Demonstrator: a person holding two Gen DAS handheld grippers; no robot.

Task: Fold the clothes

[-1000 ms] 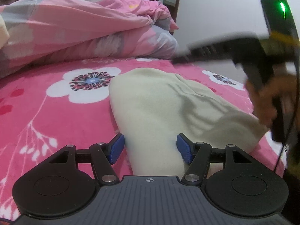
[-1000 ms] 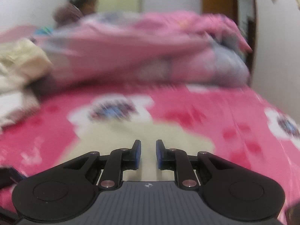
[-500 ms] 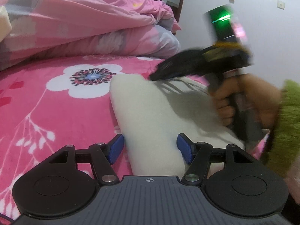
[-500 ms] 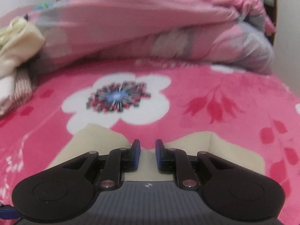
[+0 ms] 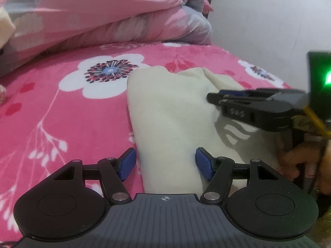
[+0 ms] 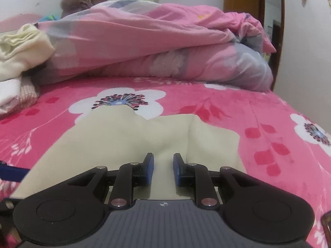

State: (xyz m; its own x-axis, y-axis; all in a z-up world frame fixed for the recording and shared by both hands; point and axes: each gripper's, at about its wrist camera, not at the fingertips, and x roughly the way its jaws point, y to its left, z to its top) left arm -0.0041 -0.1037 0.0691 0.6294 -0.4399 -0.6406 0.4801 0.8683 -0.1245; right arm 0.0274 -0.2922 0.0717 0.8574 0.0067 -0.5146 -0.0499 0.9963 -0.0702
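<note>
Left tool (image 5: 165, 164) wide open; right tool (image 6: 163, 170) narrowly parted.

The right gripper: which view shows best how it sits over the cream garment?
The left wrist view. It shows the right gripper from the side, low over the cream garment, with its shadow on the cloth. The right wrist view shows only its own fingers, slightly apart above the cloth.

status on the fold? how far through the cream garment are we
Partly folded: the cream garment lies flat on the pink floral blanket as a narrowed panel with a fold ridge. In hand: nothing gripped. The left tongs stand open over its near edge; the right tongs hover narrowly open above it. Left: further folds, plus the pile of light clothes beside the rumpled duvet.
</note>
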